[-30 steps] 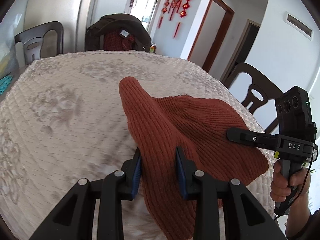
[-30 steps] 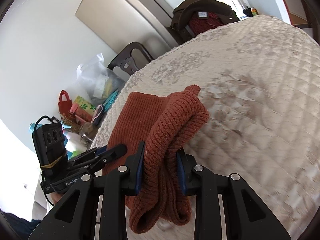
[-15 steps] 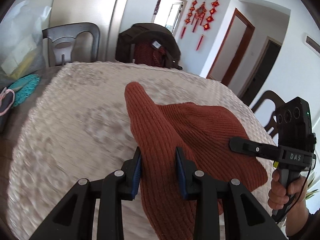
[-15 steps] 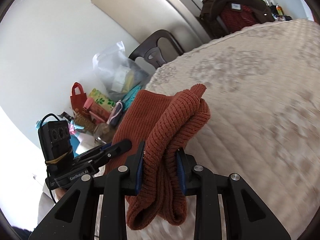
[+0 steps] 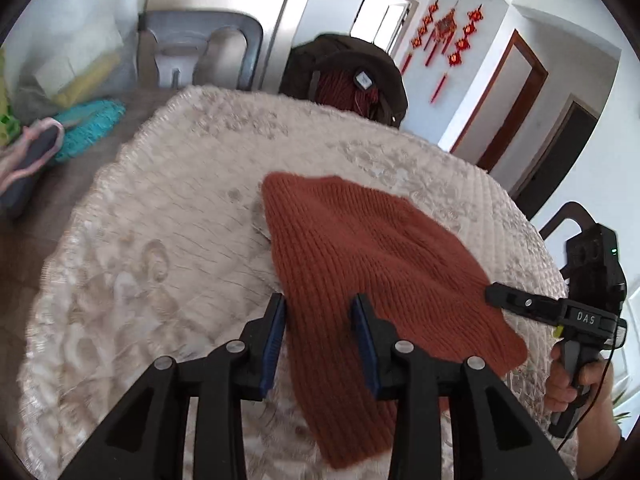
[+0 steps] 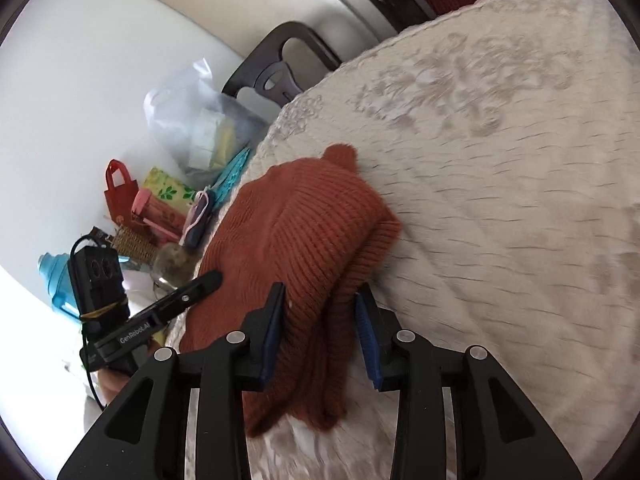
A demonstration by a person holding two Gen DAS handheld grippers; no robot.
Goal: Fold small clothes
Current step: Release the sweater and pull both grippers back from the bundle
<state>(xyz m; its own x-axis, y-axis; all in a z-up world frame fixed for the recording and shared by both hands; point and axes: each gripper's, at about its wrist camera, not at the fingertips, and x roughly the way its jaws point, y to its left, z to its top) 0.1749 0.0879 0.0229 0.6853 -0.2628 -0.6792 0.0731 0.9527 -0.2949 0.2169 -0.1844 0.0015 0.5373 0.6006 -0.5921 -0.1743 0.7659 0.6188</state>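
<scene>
A rust-red knitted hat (image 5: 360, 256) lies spread on the quilted cream table cover (image 5: 160, 240). My left gripper (image 5: 320, 332) is shut on the hat's near edge, with the knit filling the gap between its blue pads. My right gripper (image 6: 320, 328) is shut on the hat's other edge (image 6: 316, 320), where the knit bunches in folds; the hat (image 6: 304, 228) lies low on the table with its pompom (image 6: 340, 156) at the far end. Each gripper also shows in the other's view, the right one (image 5: 520, 304) and the left one (image 6: 192, 288).
Dark chairs (image 5: 200, 52) stand round the table, one draped with a brown jacket (image 5: 348, 72). Bags, a teal knitted item (image 5: 84, 128), a plastic bag (image 6: 200, 124) and a blue bottle (image 6: 56, 280) clutter the left side beyond the table edge.
Both grippers have lowered the hat from a raised, peaked hold down onto the table, where it now lies flatter. Both views have swung toward the table's left side.
</scene>
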